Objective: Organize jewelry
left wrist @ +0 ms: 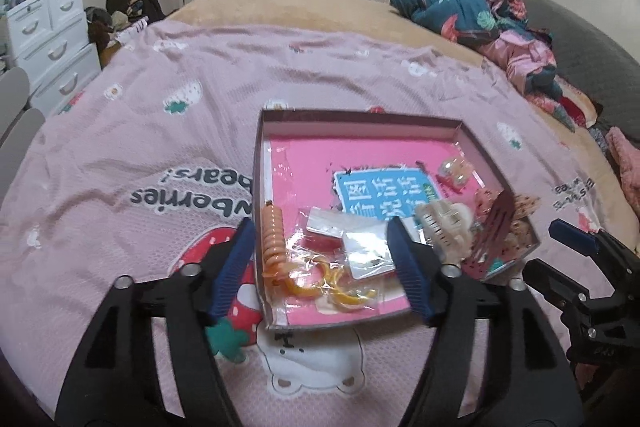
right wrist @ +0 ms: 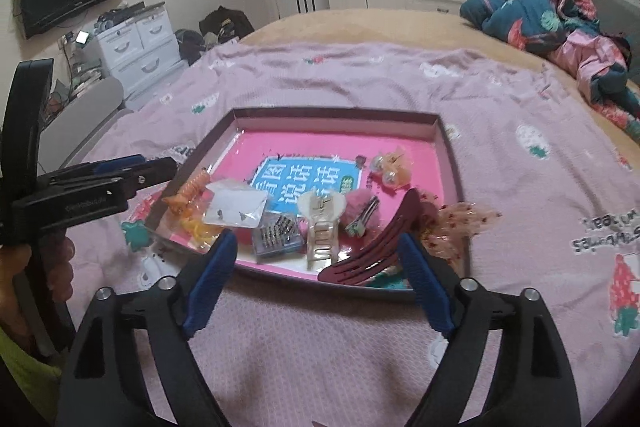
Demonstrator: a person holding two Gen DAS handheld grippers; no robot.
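A: Item one, shallow box (right wrist: pixel 448 147), lying on the pink bedspread (right wrist: pixel 320 339) of the bed. Contents?

B: Orange spiral hair tie (right wrist: pixel 192 187) at the near left; clear packet (right wrist: pixel 236 207) holding small studs; small blue case (right wrist: pixel 276 237) of studs, details too small to make out; cream claw clip (right wrist: pixel 320 227); pink fluffy clip (right wrist: pixel 362 207); maroon comb clip (right wrist: pixel 372 247) propped over the near right edge; pearl earrings (right wrist: pixel 386 169) in an orange pouch, far right.

A: Hidden parts?

B: In the left wrist view the left gripper (left wrist: pixel 324 259) has one finger in front of the packet's right end, and the blue case cannot be seen there. A dotted sheer piece (right wrist: pixel 464 223) at the box's right edge is blurred; I cannot tell what it is.

A: Writing?

B: Blue label (right wrist: pixel 304 183) on the box floor, white Chinese characters, partly covered by the clips. The bedspread shows "berries" and "bears!", partly cut off by the box.

A: Jaws?

B: Left gripper: spread wide, empty, over the box's near left. Right gripper (right wrist: pixel 316 267): spread wide, empty, at the near edge, the maroon comb clip between its fingers.
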